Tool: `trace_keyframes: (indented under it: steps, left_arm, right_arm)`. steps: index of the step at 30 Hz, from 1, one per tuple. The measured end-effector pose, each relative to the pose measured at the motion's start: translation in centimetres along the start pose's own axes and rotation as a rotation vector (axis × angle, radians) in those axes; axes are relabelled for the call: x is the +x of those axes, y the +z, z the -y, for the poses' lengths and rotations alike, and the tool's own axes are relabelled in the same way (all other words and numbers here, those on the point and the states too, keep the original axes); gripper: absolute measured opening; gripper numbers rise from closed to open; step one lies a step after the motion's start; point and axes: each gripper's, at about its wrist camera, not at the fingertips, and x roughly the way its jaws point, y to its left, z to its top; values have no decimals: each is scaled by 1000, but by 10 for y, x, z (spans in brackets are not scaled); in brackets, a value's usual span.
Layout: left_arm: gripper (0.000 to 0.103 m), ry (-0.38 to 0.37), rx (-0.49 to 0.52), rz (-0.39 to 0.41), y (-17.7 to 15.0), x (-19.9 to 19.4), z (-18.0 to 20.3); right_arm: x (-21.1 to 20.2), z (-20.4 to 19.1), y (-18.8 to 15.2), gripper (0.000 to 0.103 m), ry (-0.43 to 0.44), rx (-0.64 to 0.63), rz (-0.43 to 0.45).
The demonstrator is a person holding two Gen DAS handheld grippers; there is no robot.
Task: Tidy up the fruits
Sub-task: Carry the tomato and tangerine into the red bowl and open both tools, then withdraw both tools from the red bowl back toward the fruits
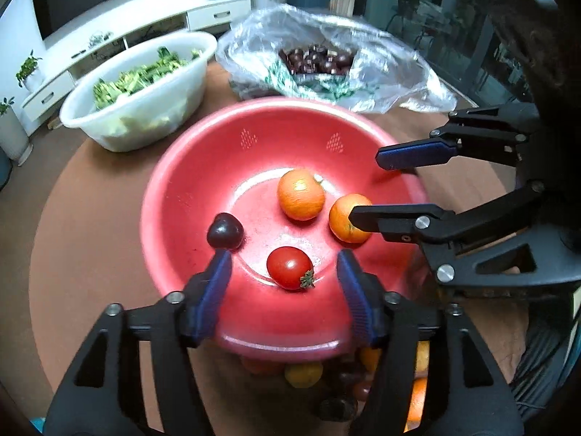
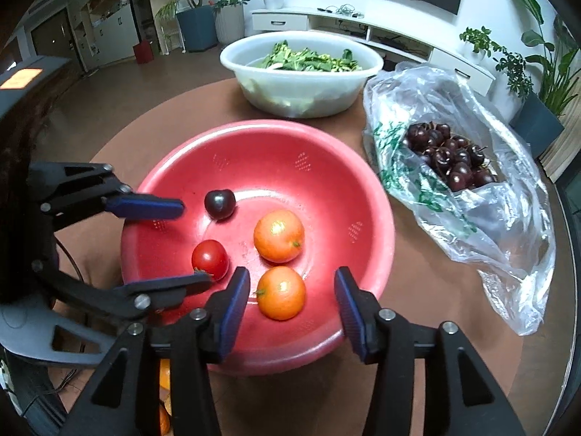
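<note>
Holding still over the bowl: both grippers hung above the red bowl (image 2: 377, 218), the landmark for every place below.
Left gripper (image 1: 283, 272): its two blue fingers were spread wide apart and held nothing.
Right gripper (image 2: 292, 290): its fingers were spread wide too, and empty.
Why they were wide: my guess is that each one was ready to come down around a round fruit.
Loose fruit pile (image 1: 303, 374): it lay on the table just under the bowl's near rim, partly hidden, so I could not count it.
Tomato (image 1: 289, 267): it sat on the bowl's floor at the near side, right between the left gripper's fingers but lower down, not touching them.
Near orange (image 2: 281, 292): it sat on the bowl's floor between the right gripper's fingers, not touching them.
Far orange (image 2: 279, 235): it sat near the middle of the bowl, just beside the near orange.
Loose cherry (image 2: 219, 204): it rested on the bowl's sloping wall, past the tomato.
Why the fruit was there: the bowl looked like the place where the fruit gets gathered.
Cherry bag (image 2: 508, 218): a clear bag lay open beside the bowl with many dark cherries (image 2: 448, 160) inside.
White tub (image 2: 301, 87): it stood behind the bowl, full of green leaves.
</note>
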Motion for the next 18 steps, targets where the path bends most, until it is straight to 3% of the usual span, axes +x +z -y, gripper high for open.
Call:
trace_keyframes:
  steps: [1,3,6,8,10,12,18]
  left_arm:
    - [61,-2,0,10,-1,-6,1]
    - [77,-4,-5,36,-6,-20,2]
    - [93,-8,-36,96,-22,-48,4]
    - [96,-29,-69,128,-35,-63,5]
    - [98,-42,-97,150,-51,-76,7]
    - [103,-52,-119,167,-69,-85,12]
    - [103,-52,-142,147,-123,-93,29]
  right_arm:
    - [-5,0,-1,53,3,6,12]
    - [-16,1,-3,54,9,19,38]
    - [-41,5,-12,70,36,65,101]
    - [-59,10,-23,79,76,111,152]
    - [-73,14,-38,81,114,166,186]
    - [-80,14,-54,82,153,215,195]
    - [-93,-3,-107,82,207,274,208]
